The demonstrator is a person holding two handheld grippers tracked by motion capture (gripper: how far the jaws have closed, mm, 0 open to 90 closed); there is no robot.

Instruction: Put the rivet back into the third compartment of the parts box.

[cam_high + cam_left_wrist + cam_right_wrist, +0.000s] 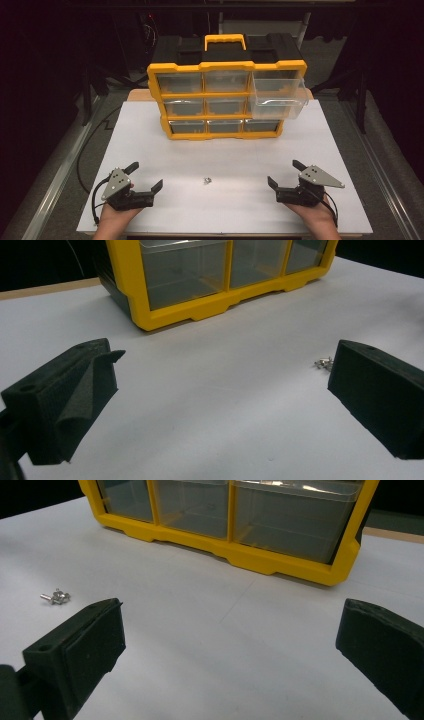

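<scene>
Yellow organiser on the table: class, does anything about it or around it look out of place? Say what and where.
One clear drawer, top row at the right of the yellow organiser, is pulled out while the others sit flush. A small metal part lies loose on the white table, between the open left gripper and open right gripper.

A white-topped table (320,150) with wooden edges stands on grey floor (395,165); the room behind lies dark.

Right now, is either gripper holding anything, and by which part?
Nothing is held. The left gripper and right gripper both rest open on the white table, apart from the small silvery metal screw between them.
</scene>
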